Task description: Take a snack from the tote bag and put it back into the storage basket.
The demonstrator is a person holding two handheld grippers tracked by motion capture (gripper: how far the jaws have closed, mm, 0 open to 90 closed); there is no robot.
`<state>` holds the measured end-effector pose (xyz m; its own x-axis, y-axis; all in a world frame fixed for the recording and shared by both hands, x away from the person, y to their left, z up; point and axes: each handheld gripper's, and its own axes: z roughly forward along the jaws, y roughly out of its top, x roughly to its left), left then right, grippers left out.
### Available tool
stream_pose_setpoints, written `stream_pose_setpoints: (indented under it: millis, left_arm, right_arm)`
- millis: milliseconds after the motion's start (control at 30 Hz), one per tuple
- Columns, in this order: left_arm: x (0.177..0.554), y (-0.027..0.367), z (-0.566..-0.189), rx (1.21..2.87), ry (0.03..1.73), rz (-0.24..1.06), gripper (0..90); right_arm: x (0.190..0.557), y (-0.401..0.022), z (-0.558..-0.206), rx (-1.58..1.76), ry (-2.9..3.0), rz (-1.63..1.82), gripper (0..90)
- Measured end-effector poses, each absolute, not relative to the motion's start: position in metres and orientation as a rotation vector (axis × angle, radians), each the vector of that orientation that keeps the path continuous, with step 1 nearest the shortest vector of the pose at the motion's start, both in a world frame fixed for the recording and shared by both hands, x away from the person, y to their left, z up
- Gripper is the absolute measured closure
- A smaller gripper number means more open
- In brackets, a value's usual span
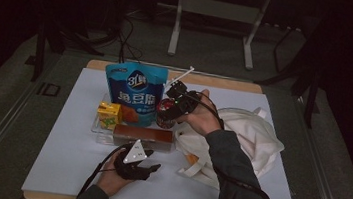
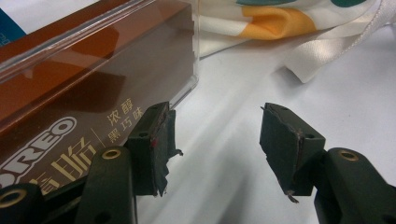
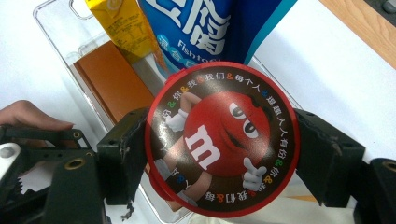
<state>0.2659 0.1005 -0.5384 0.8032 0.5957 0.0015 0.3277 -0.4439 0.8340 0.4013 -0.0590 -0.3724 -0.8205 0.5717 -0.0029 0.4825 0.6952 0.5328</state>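
Holding M&M's tub (image 3: 222, 140) over clear tray (image 3: 56, 14), right claw (image 3: 219, 154) clamped

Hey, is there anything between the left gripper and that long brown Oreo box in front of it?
Nothing visible stands between them. The left gripper is open, and the Oreo box lies just beside one of its fingers, with bare white table in the gap. The cloth bag lies farther off, to the other side.

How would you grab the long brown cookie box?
Grip the brown cookie box across its narrow width, near its right end, coming from the near side where the open left gripper waits. It lies flat and long in the clear tray, and that end sticks out beside the white bag.
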Motion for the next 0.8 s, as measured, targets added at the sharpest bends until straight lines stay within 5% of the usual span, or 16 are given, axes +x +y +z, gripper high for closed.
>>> stream_pose_setpoints:
  millis: [800]
  left_arm:
    - [0.266, 0.101, -0.538, 2.068, 0.681, 0.369, 43.7]
  right_arm:
    - [0.412, -0.056, -0.391, 0.875, 2.729, 0.794, 25.5]
